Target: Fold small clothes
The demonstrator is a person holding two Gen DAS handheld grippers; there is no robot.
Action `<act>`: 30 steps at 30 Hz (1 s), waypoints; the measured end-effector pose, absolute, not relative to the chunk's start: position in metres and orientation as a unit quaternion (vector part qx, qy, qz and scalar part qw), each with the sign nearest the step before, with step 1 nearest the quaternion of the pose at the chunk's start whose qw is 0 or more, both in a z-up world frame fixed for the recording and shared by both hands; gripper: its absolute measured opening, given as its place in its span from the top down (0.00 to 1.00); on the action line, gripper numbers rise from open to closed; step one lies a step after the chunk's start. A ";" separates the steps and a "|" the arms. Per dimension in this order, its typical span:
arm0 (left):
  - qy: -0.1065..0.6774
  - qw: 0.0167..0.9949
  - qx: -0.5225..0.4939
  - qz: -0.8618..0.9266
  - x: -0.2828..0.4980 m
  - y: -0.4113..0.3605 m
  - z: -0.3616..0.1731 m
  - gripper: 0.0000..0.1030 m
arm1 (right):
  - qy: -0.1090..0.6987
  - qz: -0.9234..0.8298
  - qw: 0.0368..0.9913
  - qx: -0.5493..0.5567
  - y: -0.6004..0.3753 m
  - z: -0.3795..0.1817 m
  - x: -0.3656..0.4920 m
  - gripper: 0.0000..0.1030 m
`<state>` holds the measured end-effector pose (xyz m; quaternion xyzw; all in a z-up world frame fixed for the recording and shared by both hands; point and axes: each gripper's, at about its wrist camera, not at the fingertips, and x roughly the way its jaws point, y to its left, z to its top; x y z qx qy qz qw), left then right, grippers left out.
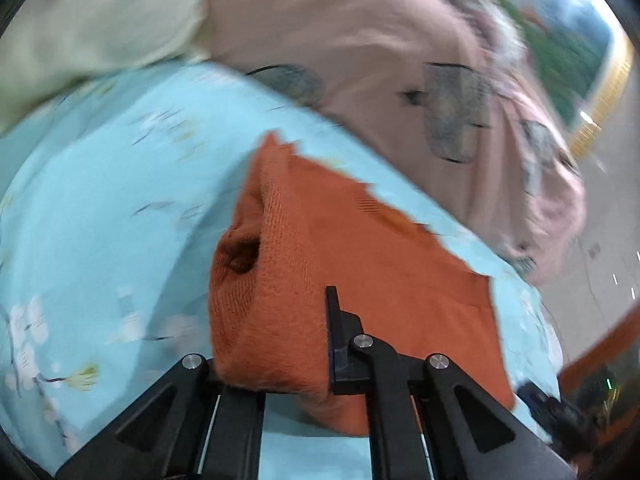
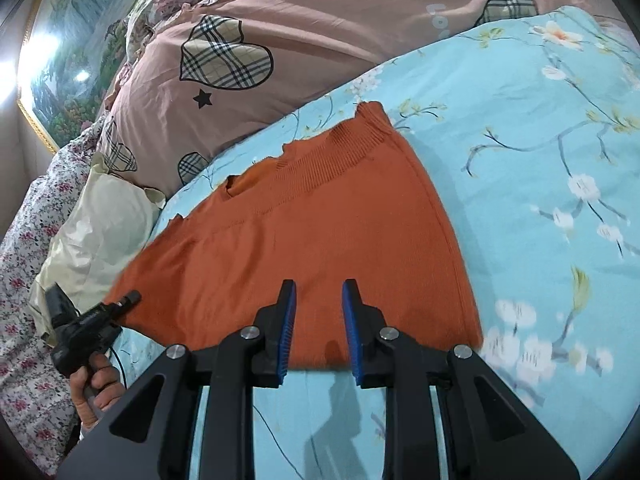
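An orange knit garment (image 2: 304, 216) with a ribbed band lies spread on the light blue floral sheet (image 2: 520, 160). My right gripper (image 2: 318, 320) hovers over its near edge. Its blue pads stand slightly apart, and the cloth lies flat beneath them, not pinched. At the garment's left corner a hand (image 2: 96, 388) holds my left gripper (image 2: 132, 296). In the blurred left wrist view the left gripper (image 1: 326, 320) is shut on the orange garment (image 1: 360, 240). A raised fold of the cloth bunches over one finger and hides it.
A pink duvet (image 2: 320, 40) with plaid hearts is heaped along the far side of the bed. A cream pillow (image 2: 104, 224) sits at the left beside floral bedding (image 2: 24, 280). A framed landscape painting (image 2: 68, 60) hangs on the wall behind.
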<state>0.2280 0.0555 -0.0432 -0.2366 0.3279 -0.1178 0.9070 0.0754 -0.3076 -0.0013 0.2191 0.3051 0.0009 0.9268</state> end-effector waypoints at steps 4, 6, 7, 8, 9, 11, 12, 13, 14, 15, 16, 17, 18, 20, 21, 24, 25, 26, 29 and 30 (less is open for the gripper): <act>0.321 0.916 -0.162 -0.176 0.225 -0.012 -0.020 0.94 | 0.324 0.040 0.914 0.242 -0.320 0.003 0.101 0.76; 0.327 0.916 -0.125 -0.197 0.224 -0.048 -0.023 0.94 | 0.334 0.057 0.906 0.254 -0.323 0.002 0.115 0.76; 0.335 0.914 -0.104 -0.204 0.224 -0.067 -0.029 0.94 | 0.340 0.065 0.901 0.262 -0.324 0.001 0.123 0.75; 0.342 0.912 -0.086 -0.209 0.224 -0.083 -0.036 0.94 | 0.348 0.079 0.894 0.272 -0.324 -0.001 0.133 0.73; 0.349 0.910 -0.073 -0.212 0.223 -0.095 -0.043 0.94 | 0.354 0.091 0.888 0.278 -0.324 -0.003 0.142 0.71; 0.366 0.903 -0.043 -0.219 0.220 -0.117 -0.062 0.94 | 0.376 0.113 0.875 0.283 -0.317 -0.009 0.163 0.52; 0.374 0.901 -0.031 -0.219 0.219 -0.125 -0.070 0.94 | 0.386 0.121 0.870 0.281 -0.313 -0.011 0.172 0.50; 0.374 0.902 -0.022 -0.215 0.217 -0.129 -0.075 0.94 | 0.395 0.127 0.867 0.276 -0.306 -0.014 0.184 0.49; 0.372 0.904 -0.008 -0.210 0.214 -0.134 -0.079 0.94 | 0.401 0.132 0.865 0.273 -0.302 -0.016 0.193 0.49; 0.369 0.906 0.002 -0.206 0.212 -0.137 -0.081 0.94 | 0.407 0.138 0.862 0.270 -0.297 -0.018 0.203 0.49; 0.365 0.909 0.012 -0.202 0.210 -0.139 -0.082 0.94 | 0.413 0.143 0.858 0.268 -0.292 -0.019 0.214 0.49; 0.363 0.910 0.016 -0.201 0.209 -0.142 -0.084 0.94 | 0.418 0.148 0.856 0.267 -0.286 -0.021 0.227 0.49; 0.361 0.911 0.021 -0.199 0.209 -0.144 -0.084 0.94 | 0.424 0.155 0.852 0.265 -0.282 -0.023 0.240 0.49; 0.356 0.912 0.030 -0.200 0.207 -0.144 -0.083 0.94 | 0.433 0.163 0.849 0.256 -0.271 -0.027 0.266 0.49; 0.354 0.913 0.032 -0.202 0.206 -0.144 -0.082 0.94 | 0.439 0.167 0.847 0.250 -0.266 -0.030 0.278 0.49; 0.349 0.913 0.035 -0.208 0.205 -0.142 -0.075 0.94 | 0.446 0.160 0.851 0.227 -0.257 -0.036 0.301 0.84; 0.347 0.912 0.034 -0.215 0.203 -0.142 -0.070 0.94 | 0.445 0.157 0.853 0.224 -0.256 -0.034 0.303 0.84; 0.345 0.912 0.033 -0.219 0.202 -0.143 -0.067 0.94 | 0.432 0.162 0.857 0.228 -0.258 -0.027 0.300 0.85; 0.330 0.914 0.033 -0.236 0.194 -0.152 -0.050 0.94 | 0.384 0.171 0.882 0.213 -0.266 0.004 0.277 0.85; 0.325 0.911 0.024 -0.252 0.193 -0.157 -0.044 0.94 | 0.368 0.169 0.891 0.206 -0.273 0.016 0.266 0.85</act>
